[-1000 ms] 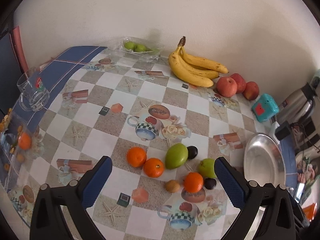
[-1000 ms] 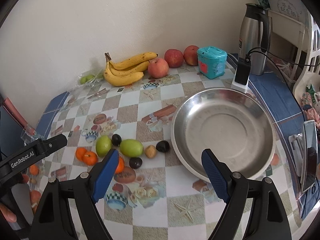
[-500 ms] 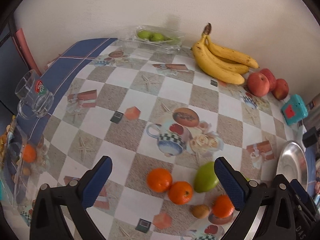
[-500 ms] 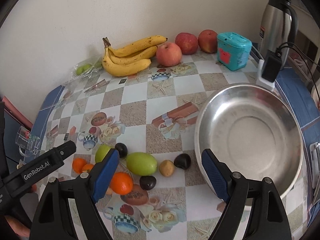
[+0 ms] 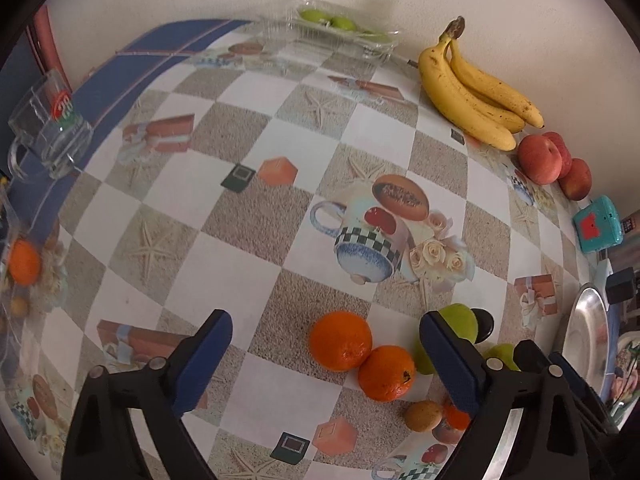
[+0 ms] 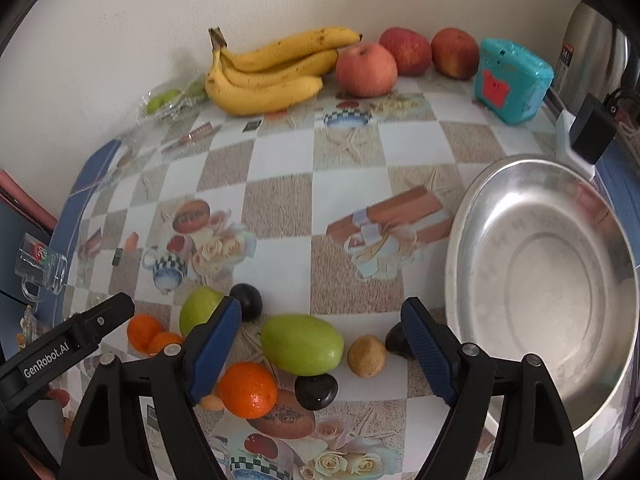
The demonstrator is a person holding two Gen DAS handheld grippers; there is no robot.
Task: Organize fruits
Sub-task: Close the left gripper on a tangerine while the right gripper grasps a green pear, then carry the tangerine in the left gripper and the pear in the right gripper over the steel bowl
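Observation:
Loose fruits lie in a cluster on the checkered tablecloth. My left gripper (image 5: 326, 360) hangs over two oranges (image 5: 340, 340) that touch each other; its jaws are closing, and the pads stand clear of both. A green fruit (image 5: 460, 322) and a dark plum (image 5: 482, 324) peek out behind its right finger. My right gripper (image 6: 320, 350) hovers over an oval green fruit (image 6: 302, 344), jaws closing, pads not touching it. Around that fruit lie an orange (image 6: 248, 390), a dark plum (image 6: 316, 390) and a small brown fruit (image 6: 366, 356). An empty steel bowl (image 6: 540, 280) sits to the right.
Along the wall are bananas (image 6: 272, 72), three apples (image 6: 366, 70), a teal box (image 6: 510, 80) and a steel kettle (image 6: 596, 56). A black charger (image 6: 592, 128) lies behind the bowl. A glass mug (image 5: 48, 124) stands at the left edge, and a clear tray of green fruit (image 5: 340, 26) at the back.
Both grippers have sunk toward the fruit cluster, which now looks larger and nearer. The jaws of each stand slightly narrower. No fruit has moved.

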